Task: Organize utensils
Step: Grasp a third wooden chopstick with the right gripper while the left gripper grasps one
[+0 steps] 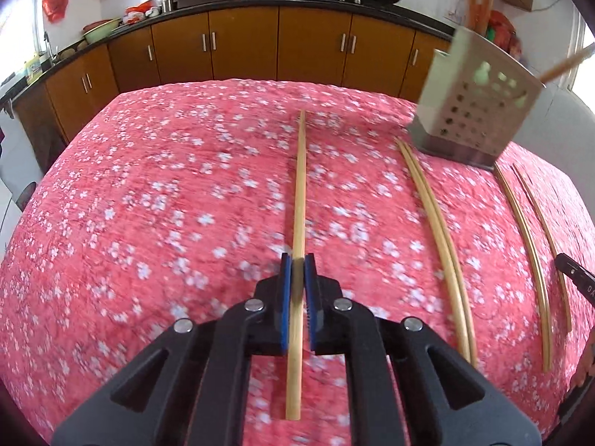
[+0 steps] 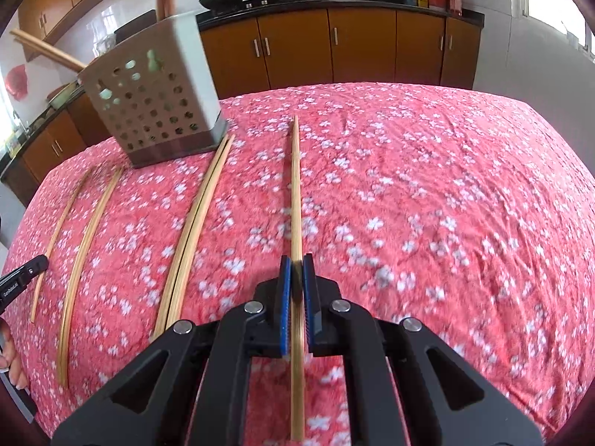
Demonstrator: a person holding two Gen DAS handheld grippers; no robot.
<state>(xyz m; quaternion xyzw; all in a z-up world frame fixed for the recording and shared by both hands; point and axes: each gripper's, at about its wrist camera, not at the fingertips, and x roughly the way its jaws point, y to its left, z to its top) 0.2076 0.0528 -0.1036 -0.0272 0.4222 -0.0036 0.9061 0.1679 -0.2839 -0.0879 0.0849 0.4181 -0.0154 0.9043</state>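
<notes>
In the left wrist view my left gripper [image 1: 297,260] is shut on a bamboo chopstick [image 1: 300,186] that runs straight ahead over the pink floral tablecloth [image 1: 167,204]. To its right lie a chopstick pair [image 1: 435,230] and two single chopsticks [image 1: 528,245], in front of a perforated metal utensil holder [image 1: 479,111] with wooden sticks in it. In the right wrist view my right gripper [image 2: 296,260] is shut on another chopstick [image 2: 295,186]. The holder [image 2: 148,104] stands at upper left, with a pair [image 2: 193,230] and two singles [image 2: 85,238] below it.
The other gripper's black tip shows at each view's edge [image 1: 572,275] [image 2: 22,275], with a hand [image 2: 11,353] below it. Brown kitchen cabinets [image 1: 241,44] with woks on a dark counter lie beyond the table's far edge.
</notes>
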